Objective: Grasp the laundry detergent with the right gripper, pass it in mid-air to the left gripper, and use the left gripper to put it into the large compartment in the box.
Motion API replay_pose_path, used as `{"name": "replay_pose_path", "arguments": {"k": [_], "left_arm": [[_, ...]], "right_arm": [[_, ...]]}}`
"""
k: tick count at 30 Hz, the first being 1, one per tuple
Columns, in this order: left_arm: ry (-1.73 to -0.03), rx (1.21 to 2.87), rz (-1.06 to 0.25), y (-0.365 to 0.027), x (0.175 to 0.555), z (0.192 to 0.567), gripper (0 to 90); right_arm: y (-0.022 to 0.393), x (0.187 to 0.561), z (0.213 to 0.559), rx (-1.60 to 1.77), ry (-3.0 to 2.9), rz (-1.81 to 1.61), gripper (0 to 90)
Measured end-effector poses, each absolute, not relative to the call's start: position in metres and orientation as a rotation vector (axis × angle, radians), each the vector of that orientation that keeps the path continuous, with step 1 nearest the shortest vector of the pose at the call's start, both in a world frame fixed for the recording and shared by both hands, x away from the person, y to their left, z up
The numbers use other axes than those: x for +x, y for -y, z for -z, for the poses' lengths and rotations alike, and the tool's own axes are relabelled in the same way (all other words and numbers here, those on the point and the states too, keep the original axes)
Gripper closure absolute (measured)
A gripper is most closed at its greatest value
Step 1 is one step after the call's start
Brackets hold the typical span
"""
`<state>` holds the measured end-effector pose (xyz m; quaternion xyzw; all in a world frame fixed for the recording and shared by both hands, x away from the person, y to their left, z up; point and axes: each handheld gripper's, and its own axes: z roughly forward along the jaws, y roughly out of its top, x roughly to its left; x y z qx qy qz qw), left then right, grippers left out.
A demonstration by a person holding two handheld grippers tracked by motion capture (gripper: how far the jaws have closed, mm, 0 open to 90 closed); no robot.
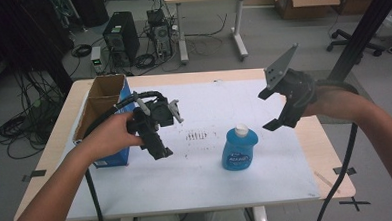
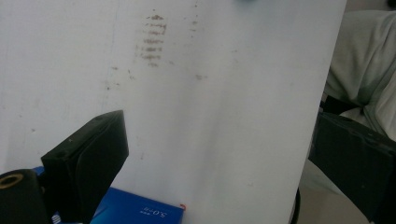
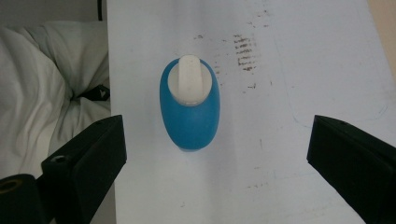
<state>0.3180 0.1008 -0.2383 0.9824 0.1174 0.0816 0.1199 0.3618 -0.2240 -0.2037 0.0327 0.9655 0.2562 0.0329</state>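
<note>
A blue bottle (image 1: pixel 239 148) with a white cap stands upright on the white mat (image 1: pixel 197 183), right of centre. In the right gripper view the bottle (image 3: pixel 189 112) is seen from above, ahead of and between the jaws. My right gripper (image 1: pixel 269 109) hovers above and to the right of it, open and empty (image 3: pixel 219 158). My left gripper (image 1: pixel 167 132) is held over the mat's left part, beside an open cardboard box (image 1: pixel 103 102) with blue sides. It is also open (image 2: pixel 224 163), with nothing between its fingers.
Brown smudges (image 1: pixel 195 136) mark the mat's middle. The blue box's corner (image 2: pixel 140 210) lies just below my left jaw. The mat's near edge borders the person's light clothing (image 3: pixel 42 93). Behind the table are a computer tower (image 1: pixel 120 36), cables and another desk (image 1: pixel 210 20).
</note>
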Motion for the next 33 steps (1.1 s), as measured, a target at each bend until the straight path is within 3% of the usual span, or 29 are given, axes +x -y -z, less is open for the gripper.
{"name": "replay_pose_path", "arguments": {"k": [33], "left_arm": [[-0.345, 2.864, -0.237, -0.101, 0.318, 0.24, 5.0]], "right_arm": [[0.257, 0.353, 0.262, 0.185, -2.925, -1.091, 3.9]]}}
